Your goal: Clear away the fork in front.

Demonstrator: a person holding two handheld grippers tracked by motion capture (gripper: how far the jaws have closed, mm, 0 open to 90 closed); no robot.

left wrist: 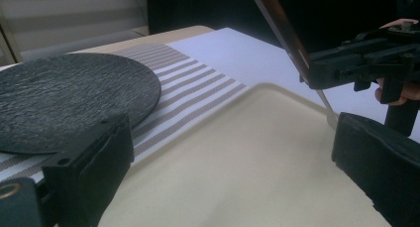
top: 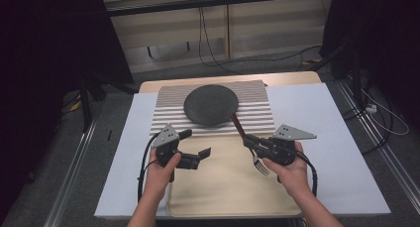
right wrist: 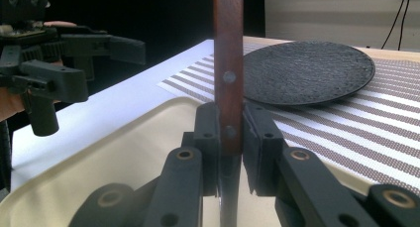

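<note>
Fork (top: 250, 142) is being held by the right gripper (top: 247, 139), whose jaws are closing tight on the wooden handle near its lower rivets, as the right gripper view is showing (right wrist: 228, 88). The handle is pointing up toward 11 o'clock and the metal tines are hanging down toward 5 o'clock above the cream tray (top: 223, 187), probably so that the fork can be carried and laid flat beside the plate. It is not touching the tray, as far as I can judge. The left gripper (top: 194, 146) is waiting at 9 o'clock from the fork, well apart from it, with its jaws standing wide apart and holding nothing; it is perhaps getting ready to help. At 12 o'clock from the fork the dark round plate (top: 211, 104) is lying on the striped placemat (top: 257, 115), which is resting on the white table cover (top: 337, 152). Nothing is standing between the fork and the placemat; only the plate's near edge is coming close to the handle tip.
</note>
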